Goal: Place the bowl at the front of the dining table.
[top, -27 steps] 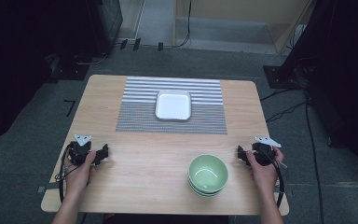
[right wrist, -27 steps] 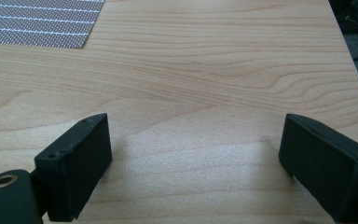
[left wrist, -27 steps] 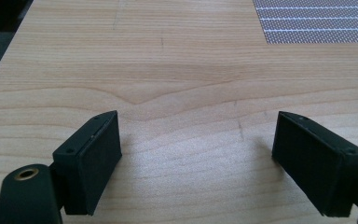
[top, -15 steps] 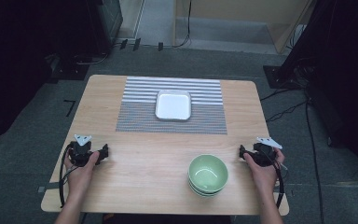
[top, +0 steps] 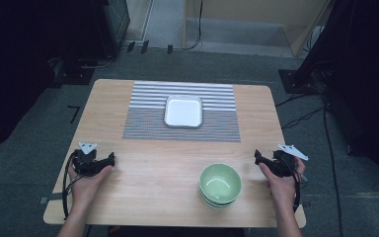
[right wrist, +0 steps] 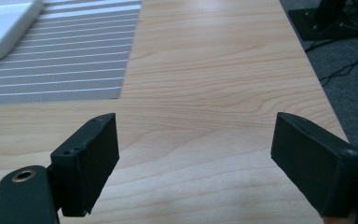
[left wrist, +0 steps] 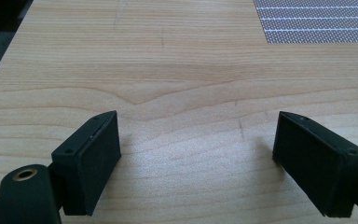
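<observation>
My left gripper (top: pixel 109 159) rests low over the wooden table (top: pixel 153 163) near its front left, jaws wide apart with bare wood between them (left wrist: pixel 196 149). At the front right my right gripper (top: pixel 258 157) stands open too, nothing between its jaws (right wrist: pixel 193 154). A stack of green bowls (top: pixel 220 184) sits just left of the right gripper, near the front edge. A white square plate (top: pixel 183 111) lies on the striped grey placemat (top: pixel 148 123) at the back middle; its corner (right wrist: pixel 0 28) and the placemat (right wrist: pixel 65 60) show in the right gripper view.
The placemat's corner (left wrist: pixel 317 23) shows at the top right of the left gripper view. Dark stands and cables (top: pixel 301 113) lie on the grey floor around the table. The table's right edge (right wrist: pixel 326 107) runs close beside the right gripper.
Both hands have shifted only slightly; the right gripper has drifted a little toward the table's right edge. Both grippers stay open.
</observation>
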`<state>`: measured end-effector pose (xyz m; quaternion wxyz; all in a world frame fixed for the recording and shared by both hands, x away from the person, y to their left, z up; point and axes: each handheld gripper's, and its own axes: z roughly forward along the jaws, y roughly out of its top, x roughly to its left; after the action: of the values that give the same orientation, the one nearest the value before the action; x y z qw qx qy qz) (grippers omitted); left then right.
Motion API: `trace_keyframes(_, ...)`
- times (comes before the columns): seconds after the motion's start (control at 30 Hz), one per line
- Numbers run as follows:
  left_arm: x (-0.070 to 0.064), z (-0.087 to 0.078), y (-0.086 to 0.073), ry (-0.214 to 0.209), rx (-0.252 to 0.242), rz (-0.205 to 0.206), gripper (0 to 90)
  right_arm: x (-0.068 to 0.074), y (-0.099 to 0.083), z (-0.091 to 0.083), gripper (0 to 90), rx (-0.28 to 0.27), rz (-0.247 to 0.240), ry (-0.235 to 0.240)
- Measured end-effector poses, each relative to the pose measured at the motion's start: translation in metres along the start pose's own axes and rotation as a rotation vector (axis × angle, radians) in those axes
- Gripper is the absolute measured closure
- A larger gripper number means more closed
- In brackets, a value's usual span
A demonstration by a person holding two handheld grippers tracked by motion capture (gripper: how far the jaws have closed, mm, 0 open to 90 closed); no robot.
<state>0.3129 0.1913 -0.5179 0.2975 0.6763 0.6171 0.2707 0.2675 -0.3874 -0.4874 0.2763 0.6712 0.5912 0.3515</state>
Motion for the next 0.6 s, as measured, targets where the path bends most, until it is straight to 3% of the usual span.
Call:
trace_keyframes(0.23, 0.0, 0.0, 0.0, 0.0, 0.0, 0.0, 14.6, 0.019, 0.003, -0.018, 14.6, -0.02, -0.044, 0.058)
trace_keyframes(0.37, 0.0, 0.0, 0.0, 0.0, 0.0, 0.0, 14.6, 0.029, 0.007, -0.026, 17.3, -0.045, -0.102, 0.063)
trace_keyframes(0.6, 0.0, 0.0, 0.0, 0.0, 0.0, 0.0, 14.6, 0.038, 0.008, -0.036, 23.9, -0.066, -0.105, 0.126)
